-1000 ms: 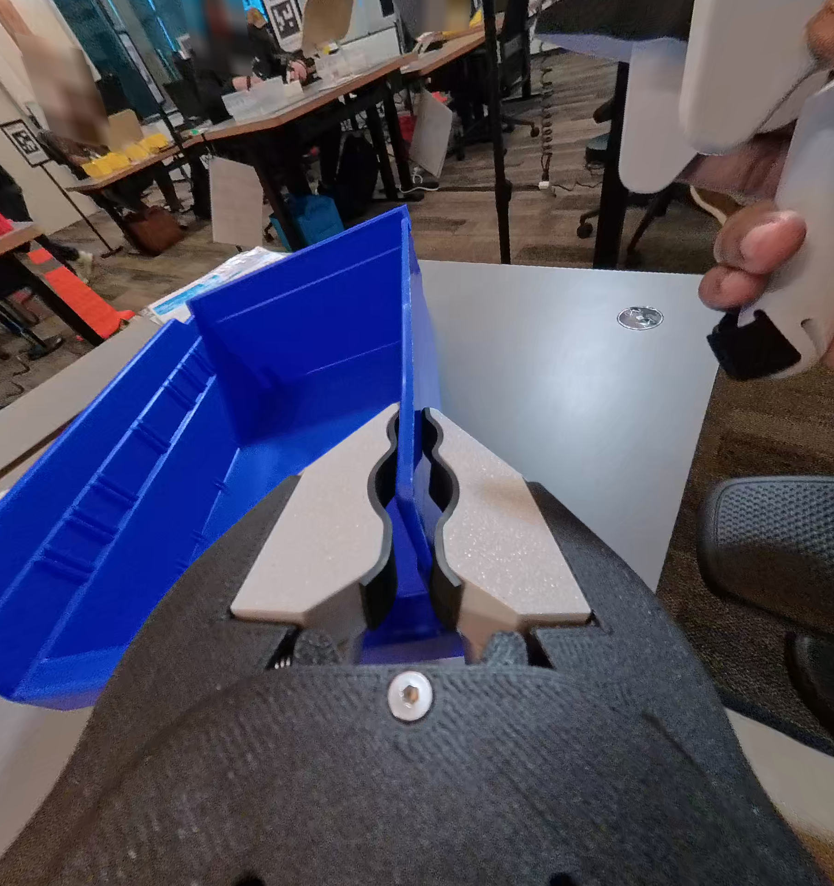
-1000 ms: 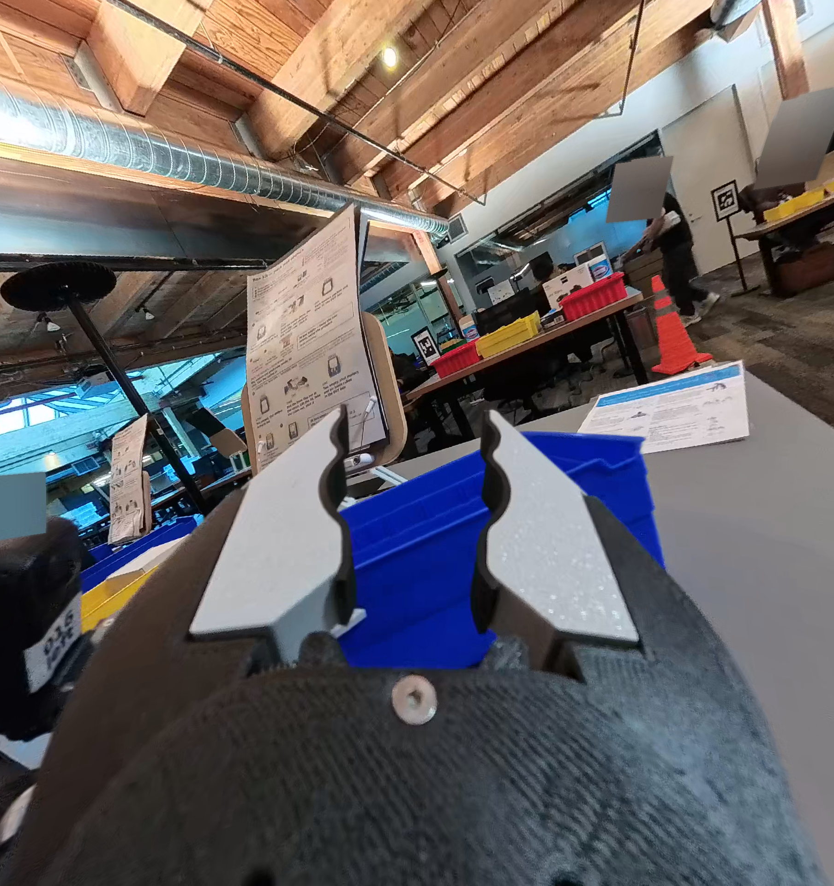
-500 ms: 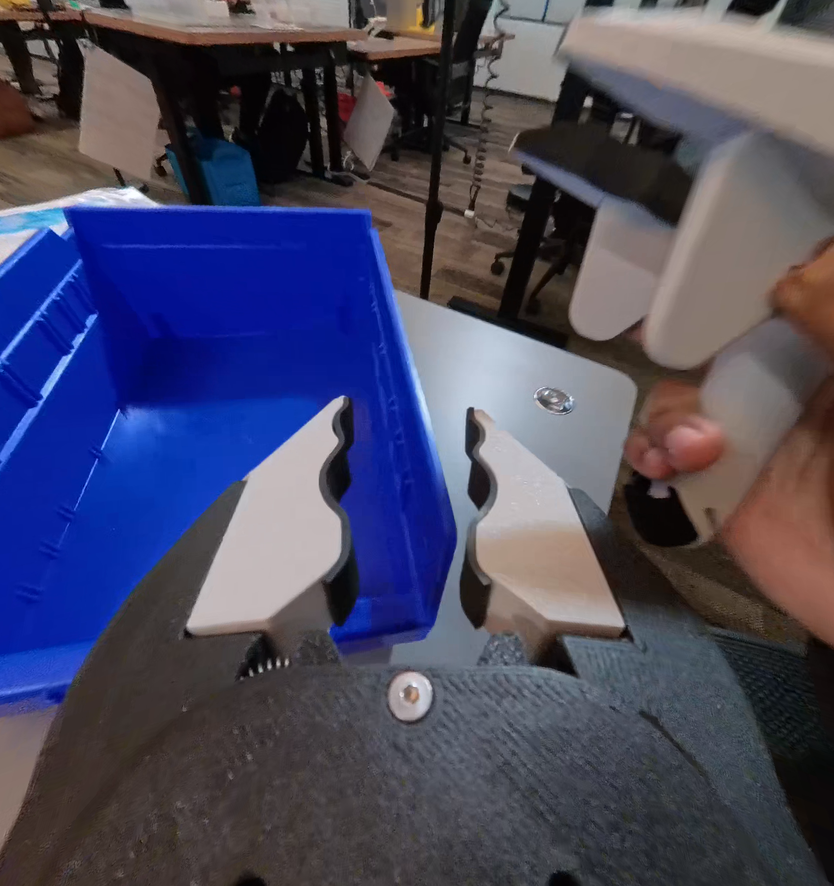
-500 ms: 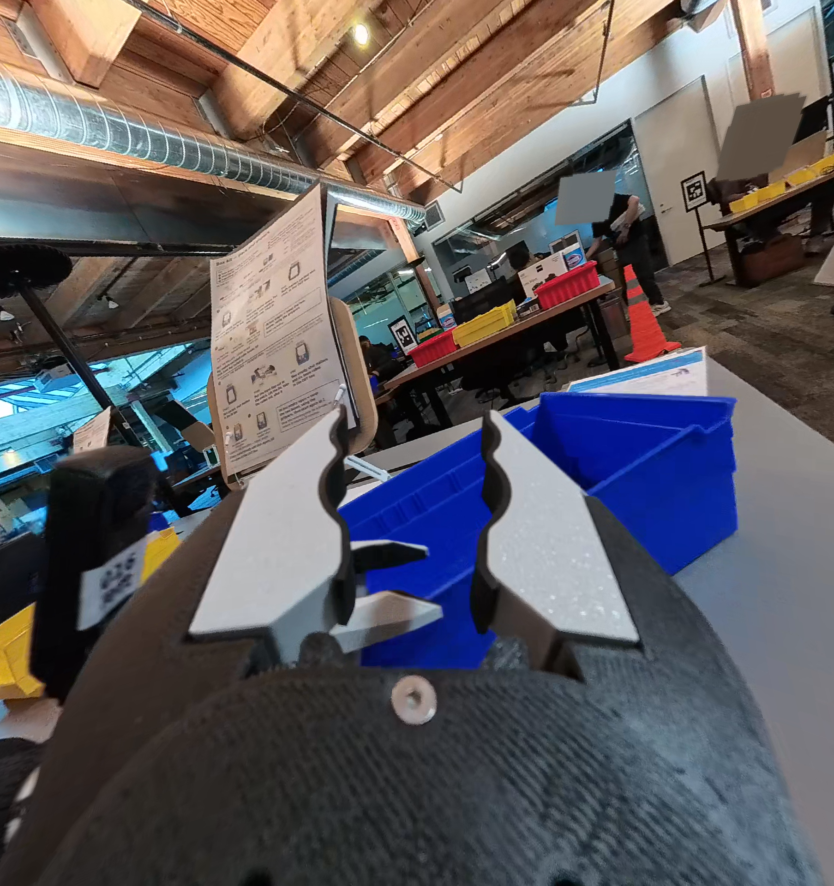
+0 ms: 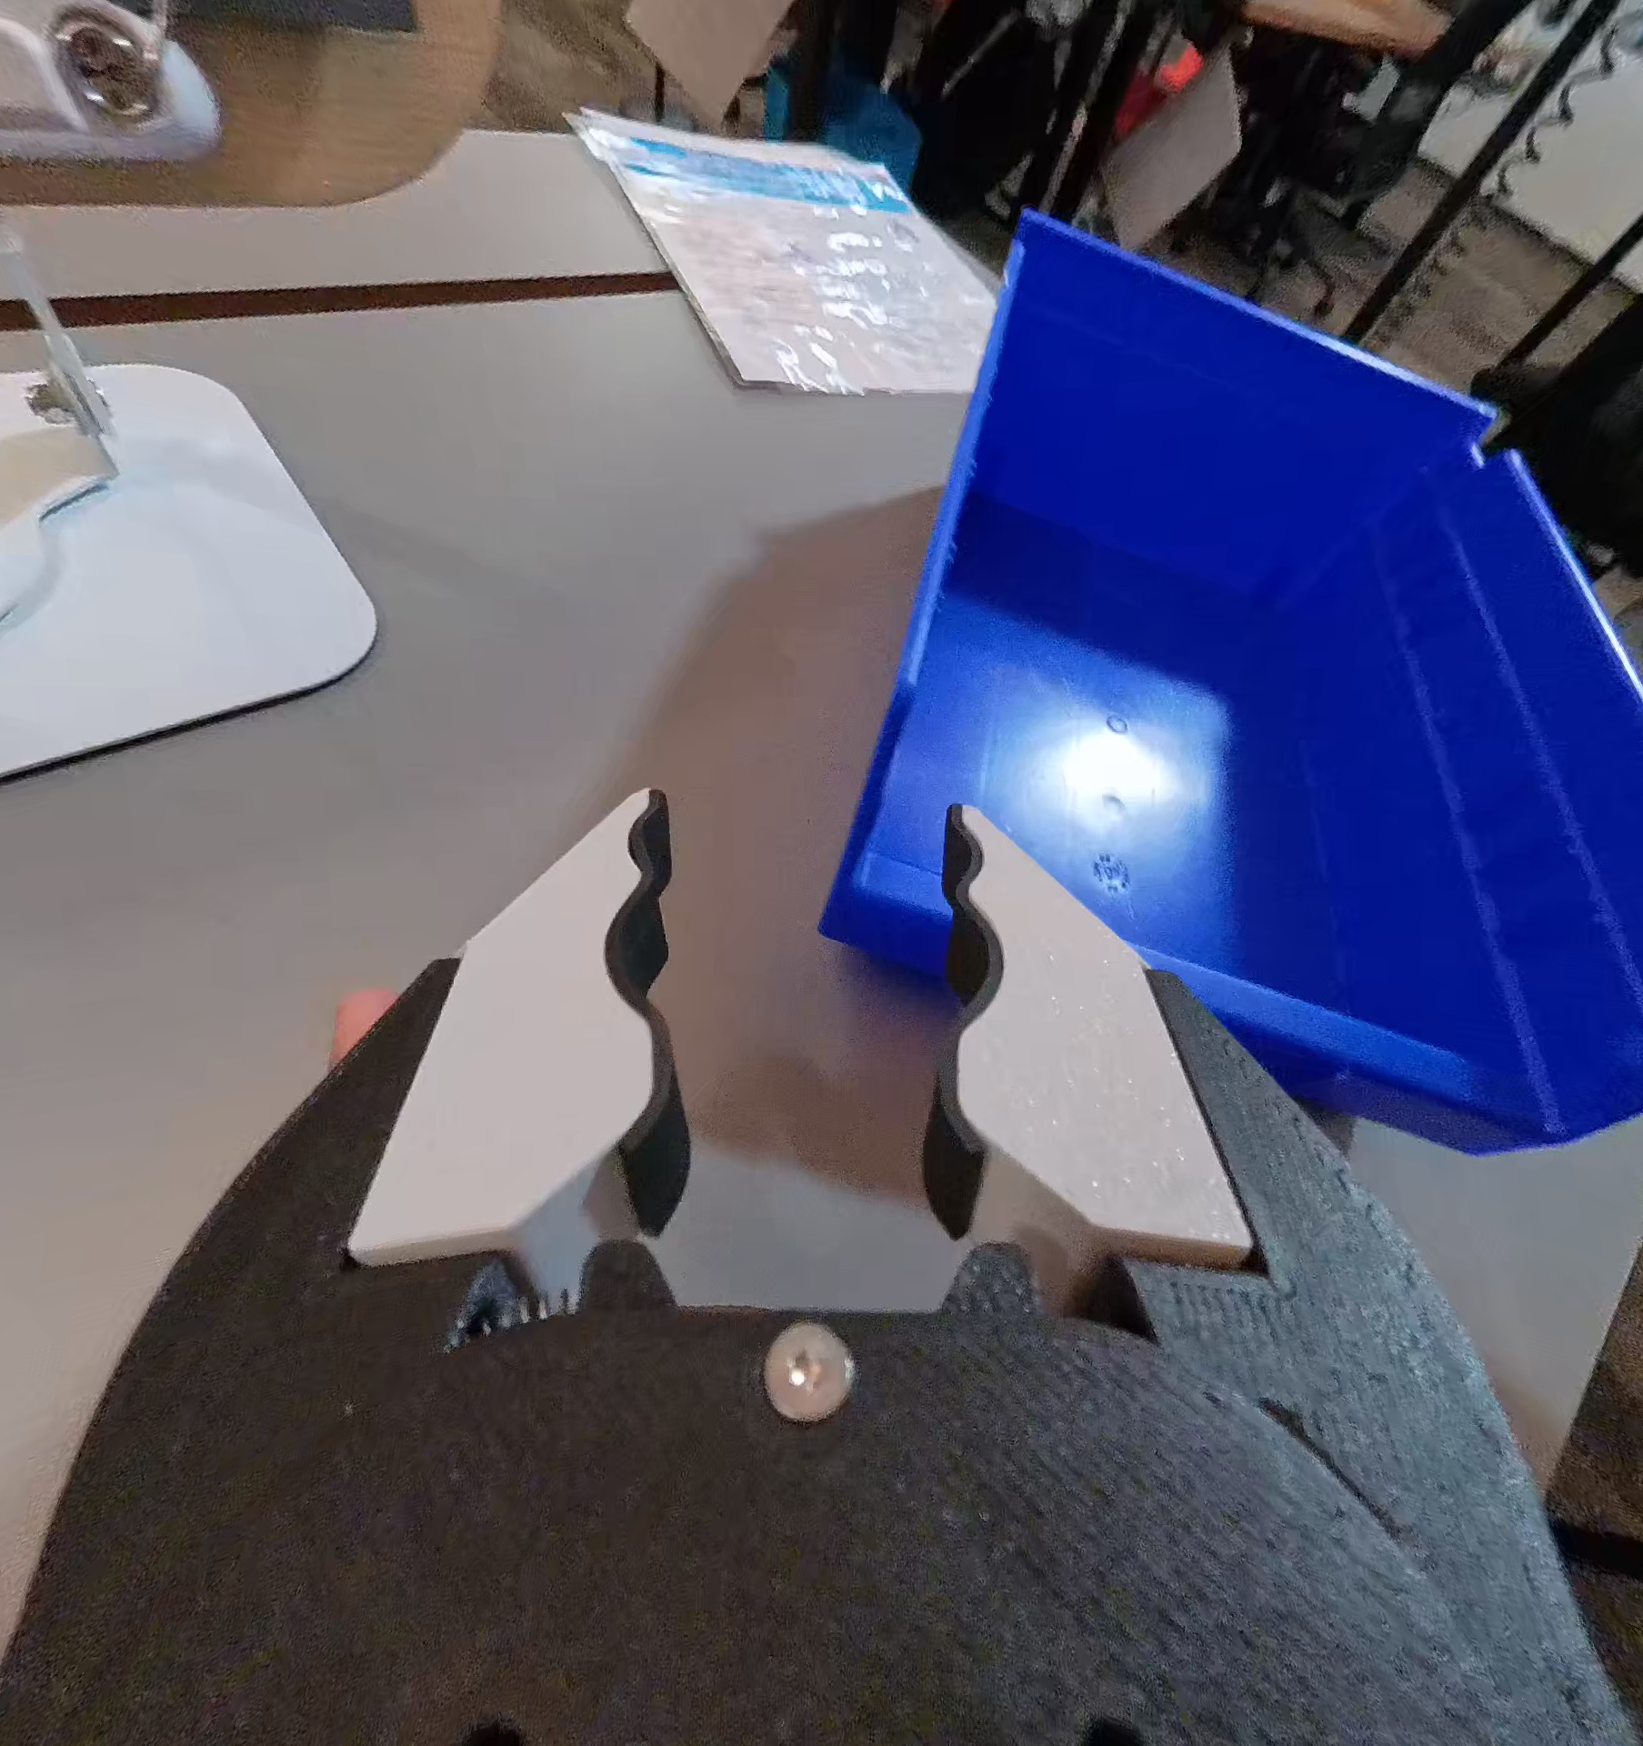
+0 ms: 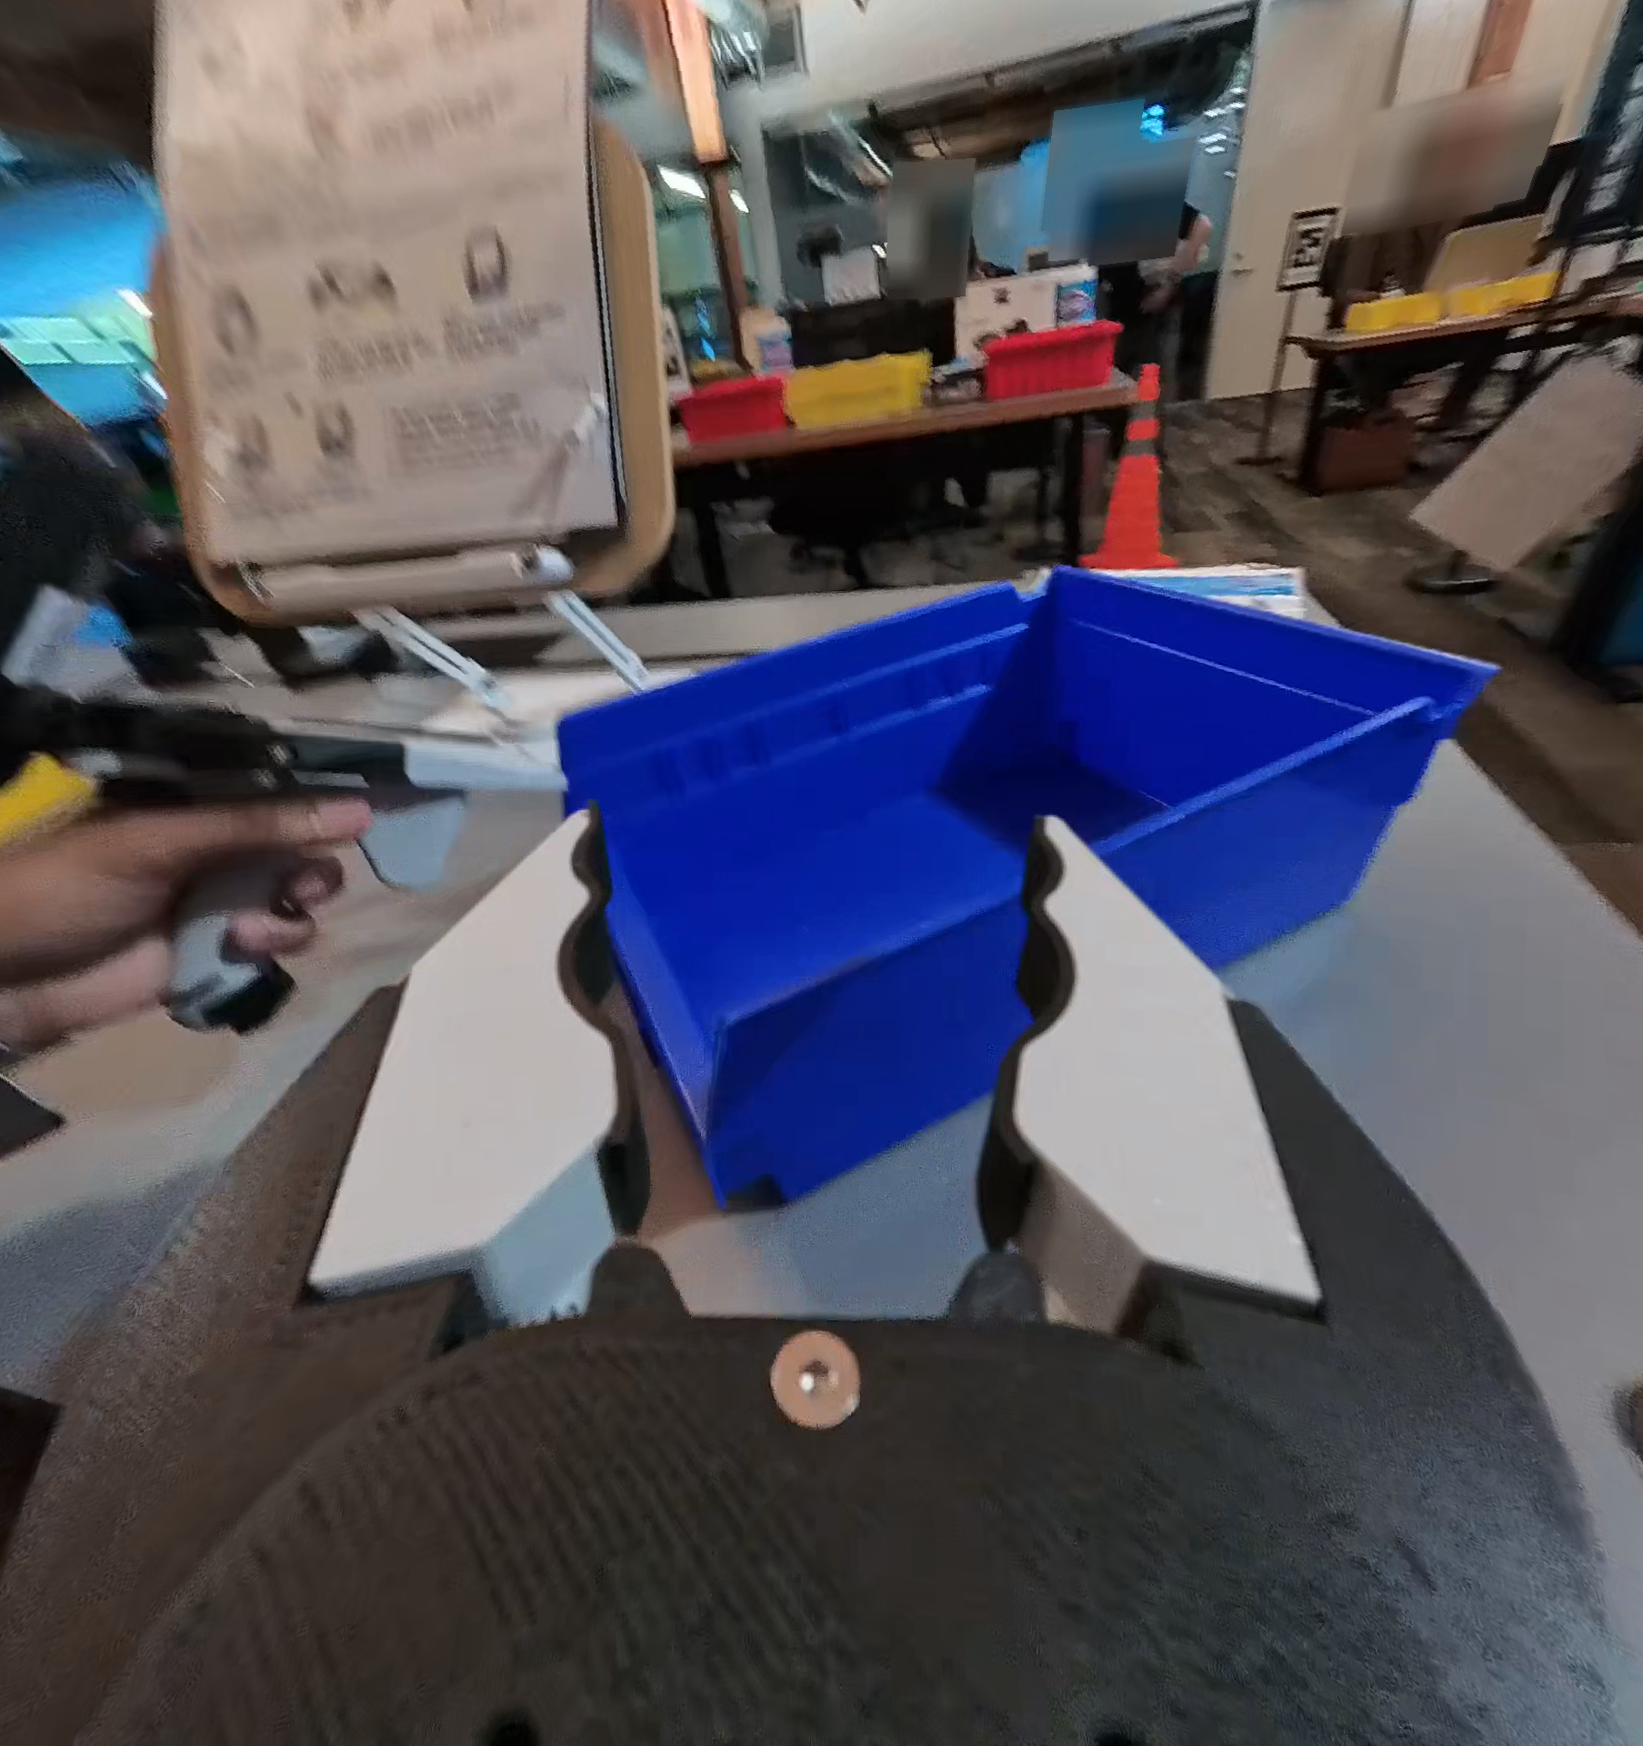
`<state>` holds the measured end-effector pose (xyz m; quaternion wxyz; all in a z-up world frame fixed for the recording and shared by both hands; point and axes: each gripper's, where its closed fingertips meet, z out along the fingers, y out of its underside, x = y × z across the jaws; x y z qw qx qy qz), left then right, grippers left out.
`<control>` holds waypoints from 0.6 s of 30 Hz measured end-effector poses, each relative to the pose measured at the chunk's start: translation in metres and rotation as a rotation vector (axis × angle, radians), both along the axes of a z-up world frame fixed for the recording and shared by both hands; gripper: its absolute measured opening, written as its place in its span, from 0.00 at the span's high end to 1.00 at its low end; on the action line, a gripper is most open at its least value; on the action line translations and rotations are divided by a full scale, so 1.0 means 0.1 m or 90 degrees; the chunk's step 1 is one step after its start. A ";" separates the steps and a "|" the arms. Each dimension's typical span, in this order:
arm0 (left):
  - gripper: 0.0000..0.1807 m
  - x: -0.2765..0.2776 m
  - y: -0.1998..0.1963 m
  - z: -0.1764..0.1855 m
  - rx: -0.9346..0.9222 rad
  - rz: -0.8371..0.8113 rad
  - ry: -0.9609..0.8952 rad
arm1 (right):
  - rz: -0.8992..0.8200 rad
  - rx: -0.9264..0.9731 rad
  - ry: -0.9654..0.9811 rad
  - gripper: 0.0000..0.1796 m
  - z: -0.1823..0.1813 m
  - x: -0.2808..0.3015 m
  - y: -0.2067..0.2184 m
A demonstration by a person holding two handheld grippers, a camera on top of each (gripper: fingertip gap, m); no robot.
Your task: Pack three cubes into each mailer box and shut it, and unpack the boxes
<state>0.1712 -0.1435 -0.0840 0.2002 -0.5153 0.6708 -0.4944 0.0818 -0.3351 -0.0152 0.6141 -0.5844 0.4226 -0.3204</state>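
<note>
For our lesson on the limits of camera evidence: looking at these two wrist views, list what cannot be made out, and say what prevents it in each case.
- Blue bin, left wrist view: its right end runs off the picture's edge.
- Bin's near floor, right wrist view: hidden behind its front wall.
- Propped sheet, right wrist view: motion blur.
- Left hand-held gripper, right wrist view: blurred, fingers unclear.
- Laminated sheet, left wrist view: glare and blur.
- Cubes and mailer boxes: in neither view.

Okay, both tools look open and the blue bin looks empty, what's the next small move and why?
Probably swing the left tool away from the blue bin to look for cubes or mailer boxes. The bin sits empty on the grey table, neither tool holds anything, the right tool only faces the bin, and no cube or box shows in either view.
</note>
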 end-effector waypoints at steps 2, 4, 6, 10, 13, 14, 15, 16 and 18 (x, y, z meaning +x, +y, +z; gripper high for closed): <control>0.68 0.05 -0.02 0.00 -0.013 -0.010 -0.013 | -0.039 -0.072 0.006 0.46 -0.09 -0.05 0.01; 0.65 0.06 -0.13 -0.05 0.005 -0.043 -0.009 | -0.070 -0.131 0.016 0.43 -0.19 -0.09 0.00; 0.64 -0.01 -0.30 -0.15 0.049 -0.101 0.013 | -0.093 -0.175 0.053 0.44 -0.36 -0.11 -0.04; 0.56 -0.11 -0.54 -0.27 0.132 -0.146 -0.001 | -0.093 -0.199 0.134 0.47 -0.68 -0.17 -0.13; 0.71 -0.28 -0.73 -0.27 0.168 -0.214 -0.030 | -0.099 -0.174 0.172 0.56 -0.77 -0.18 -0.32; 0.77 -0.40 -0.85 -0.25 0.148 -0.259 -0.025 | -0.104 -0.159 0.183 0.59 -0.79 -0.17 -0.41; 0.77 -0.52 -0.97 -0.24 0.135 -0.297 -0.021 | -0.110 -0.145 0.190 0.62 -0.81 -0.15 -0.52; 0.77 -0.62 -1.08 -0.24 0.133 -0.332 -0.024 | -0.114 -0.132 0.196 0.68 -0.82 -0.13 -0.63; 0.77 -0.79 -1.25 -0.26 0.158 -0.390 -0.047 | -0.131 -0.113 0.211 0.74 -0.85 -0.06 -0.87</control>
